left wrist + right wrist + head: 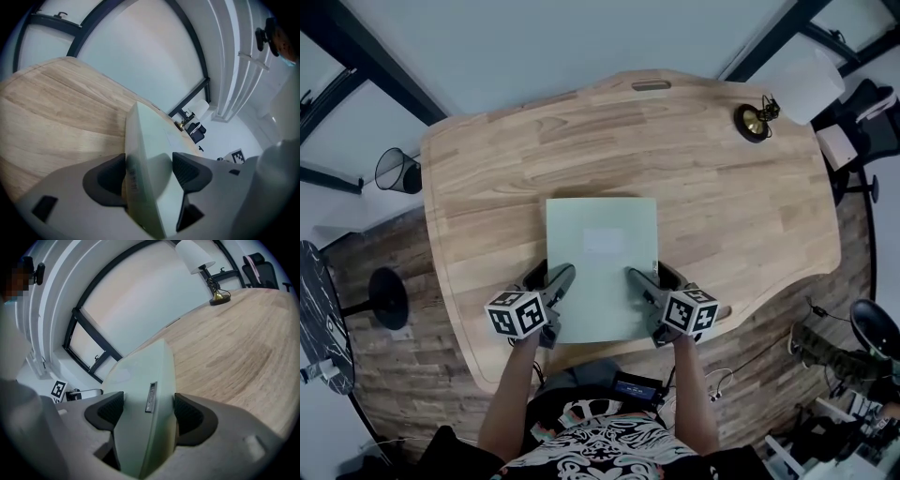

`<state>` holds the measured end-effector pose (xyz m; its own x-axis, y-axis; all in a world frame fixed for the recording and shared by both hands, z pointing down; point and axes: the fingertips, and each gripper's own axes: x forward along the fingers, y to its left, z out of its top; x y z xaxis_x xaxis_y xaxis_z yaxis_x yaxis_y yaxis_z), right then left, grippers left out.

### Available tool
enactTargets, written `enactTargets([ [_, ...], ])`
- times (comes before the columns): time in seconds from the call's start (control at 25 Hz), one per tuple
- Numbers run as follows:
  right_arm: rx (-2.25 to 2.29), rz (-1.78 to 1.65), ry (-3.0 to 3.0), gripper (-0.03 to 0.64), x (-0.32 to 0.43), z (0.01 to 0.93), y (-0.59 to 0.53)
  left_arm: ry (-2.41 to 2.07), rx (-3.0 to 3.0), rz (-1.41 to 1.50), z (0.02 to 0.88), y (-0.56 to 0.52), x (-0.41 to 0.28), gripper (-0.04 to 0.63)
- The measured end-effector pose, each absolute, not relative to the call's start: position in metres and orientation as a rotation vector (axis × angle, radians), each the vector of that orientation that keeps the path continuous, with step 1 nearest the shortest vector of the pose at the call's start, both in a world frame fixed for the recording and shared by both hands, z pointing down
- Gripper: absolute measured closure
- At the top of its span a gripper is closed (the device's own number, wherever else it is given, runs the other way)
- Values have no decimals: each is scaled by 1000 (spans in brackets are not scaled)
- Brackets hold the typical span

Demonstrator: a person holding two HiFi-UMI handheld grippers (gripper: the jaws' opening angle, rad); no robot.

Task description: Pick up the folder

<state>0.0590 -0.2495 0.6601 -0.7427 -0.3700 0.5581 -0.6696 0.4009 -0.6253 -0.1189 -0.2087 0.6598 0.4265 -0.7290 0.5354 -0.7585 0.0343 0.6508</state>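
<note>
Wooden desk | folder flat, near corners hidden | left claw, right claw: jaws apart, astride folder edges

Pale green folder lying on wooden table, near front edge

Folder on table, lamp behind

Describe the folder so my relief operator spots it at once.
Start at the wooden table; go to its near edge, in front of the person. The folder lies flat, the left claw and right claw at its sides. It is a pale green rectangle, unlike the lamp at the far right.
</note>
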Motion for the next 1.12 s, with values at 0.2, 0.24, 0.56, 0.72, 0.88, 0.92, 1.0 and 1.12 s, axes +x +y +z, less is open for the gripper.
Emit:
enactTargets([
  [0.2, 888, 1273, -2308, 288, 58, 661, -251, -1324, 1679, 37, 660, -210, -120, 301],
  [0.24, 891, 1275, -2305, 288, 58, 661, -251, -1326, 1676, 37, 660, -210, -120, 301],
  [0.56, 926, 1277, -2276, 288, 57, 659, -247, -1334, 1663, 52, 659, -211, -120, 301],
  [0.72, 962, 1270, -2282, 288, 58, 656, -248, -1337, 1660, 53, 658, -213, -120, 301],
  [0.88, 995, 1255, -2284, 288, 60, 652, -245, -1333, 1652, 48, 655, -209, -118, 301],
  [0.92, 1003, 1249, -2287, 288, 60, 650, -244, -1336, 1655, 45, 653, -208, -118, 301],
  [1.0, 1025, 1238, -2298, 288, 60, 644, -243, -1344, 1664, 41, 648, -208, -118, 301],
  [1.12, 1050, 1218, -2306, 288, 62, 639, -239, -1360, 1683, 43, 640, -208, -117, 301],
])
